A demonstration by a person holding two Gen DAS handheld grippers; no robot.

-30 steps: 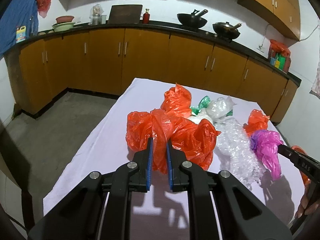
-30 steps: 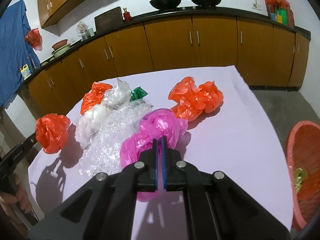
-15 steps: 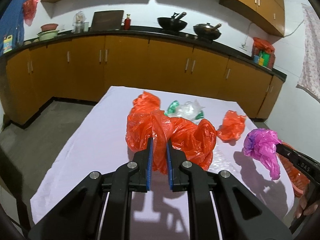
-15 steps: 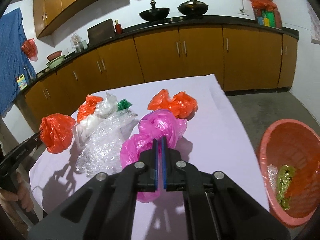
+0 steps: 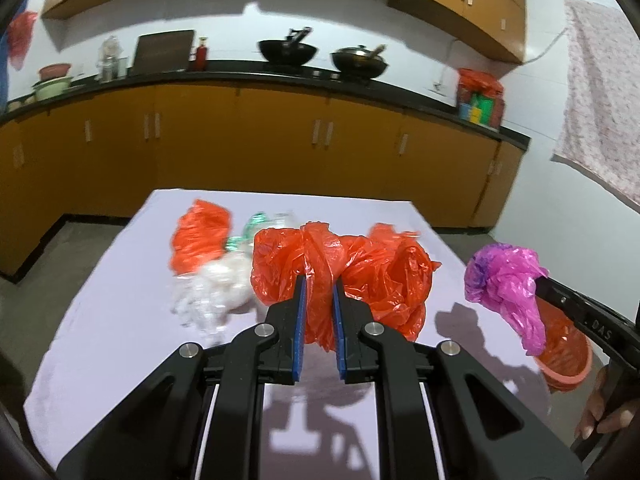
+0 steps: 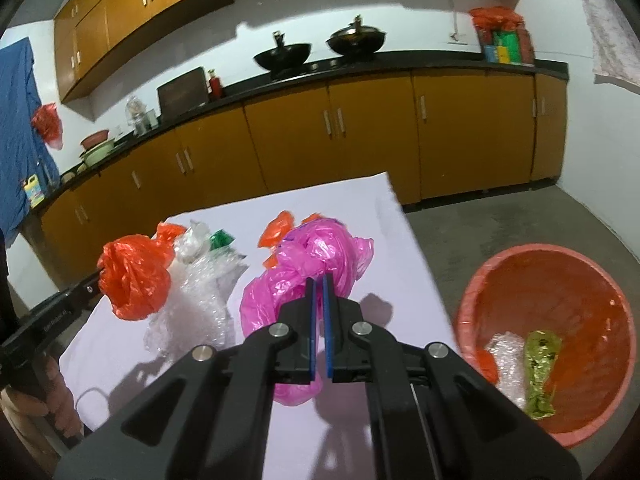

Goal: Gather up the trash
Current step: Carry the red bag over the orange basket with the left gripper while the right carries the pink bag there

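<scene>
My left gripper is shut on a crumpled orange plastic bag and holds it above the white table; that bag also shows in the right wrist view. My right gripper is shut on a pink plastic bag, held over the table's right edge; the pink bag also shows in the left wrist view. A pink-orange basin stands on the floor to the right, holding bubble wrap, a green wrapper and orange plastic.
On the table lie another orange bag, clear bubble wrap, white plastic and a green scrap. Wooden kitchen cabinets and a black counter with woks run behind. Concrete floor surrounds the table.
Both grippers have swung to the right with their bags still gripped. The basin has come fully into the right wrist view, and the pink bag now hangs near the table's right edge.
</scene>
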